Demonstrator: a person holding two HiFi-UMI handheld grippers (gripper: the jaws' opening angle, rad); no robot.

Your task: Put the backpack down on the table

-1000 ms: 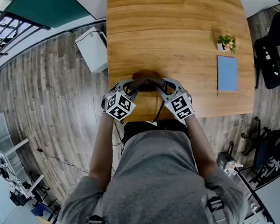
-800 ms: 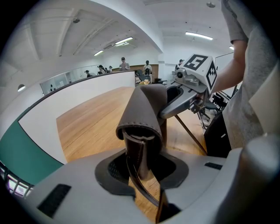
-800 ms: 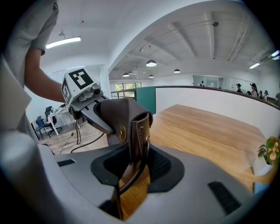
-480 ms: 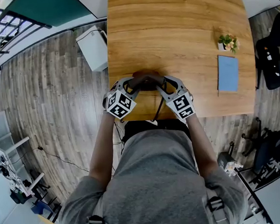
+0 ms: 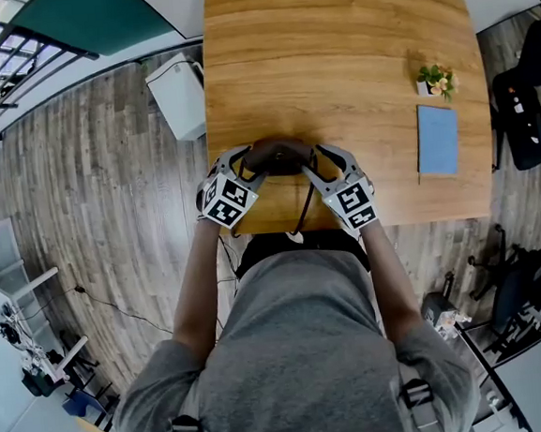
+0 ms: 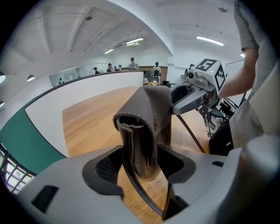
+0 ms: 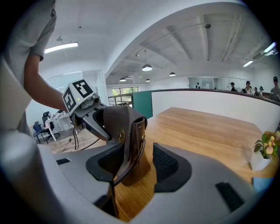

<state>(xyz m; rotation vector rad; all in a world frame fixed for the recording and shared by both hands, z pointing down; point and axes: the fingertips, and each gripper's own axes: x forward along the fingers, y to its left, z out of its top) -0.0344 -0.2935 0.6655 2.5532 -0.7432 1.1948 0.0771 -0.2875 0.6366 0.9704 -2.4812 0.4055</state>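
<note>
- Backpack (image 5: 279,155) is standing on tabletop (image 5: 332,54) near its front edge.
- Left gripper (image 6: 142,166) fingers have just been opening, now sitting wide, backpack end between them, not pressing.
- Right gripper (image 7: 138,166) fingers likewise opening wide around other end.

The head view looks steeply down from above the person (image 5: 301,349) onto the near edge of the wooden table (image 5: 332,54) and the floor (image 5: 107,178) around it. The left gripper view sits low and close behind its own jaws, facing across the table toward the person's right. The right gripper view faces the opposite way. All three share the brown leather backpack (image 5: 279,155) and the table top.
</note>
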